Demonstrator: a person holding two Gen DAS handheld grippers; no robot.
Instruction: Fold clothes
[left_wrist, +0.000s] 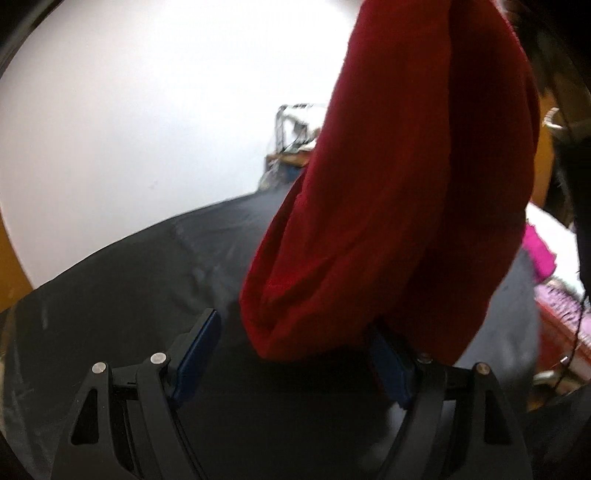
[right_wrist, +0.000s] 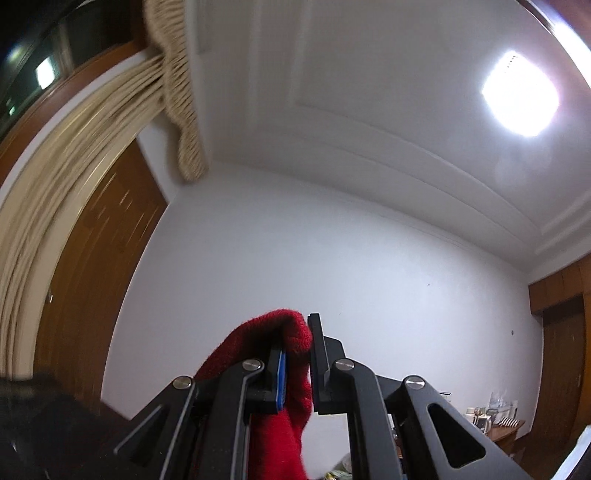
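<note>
White walls and a dark-covered bench (left_wrist: 147, 266) lie behind the red knit garment (left_wrist: 406, 184) we hang from our clenched right hand-held gripper (right_wrist: 297, 345); our spread-jawed left hand-held gripper (left_wrist: 295, 354) waits at its hem, and that small pinch might slip.

Our left tool (left_wrist: 295, 354) points downward with jaws wide apart, gripping nothing; our right tool (right_wrist: 297, 354) tilts upward, clamped tight.
</note>
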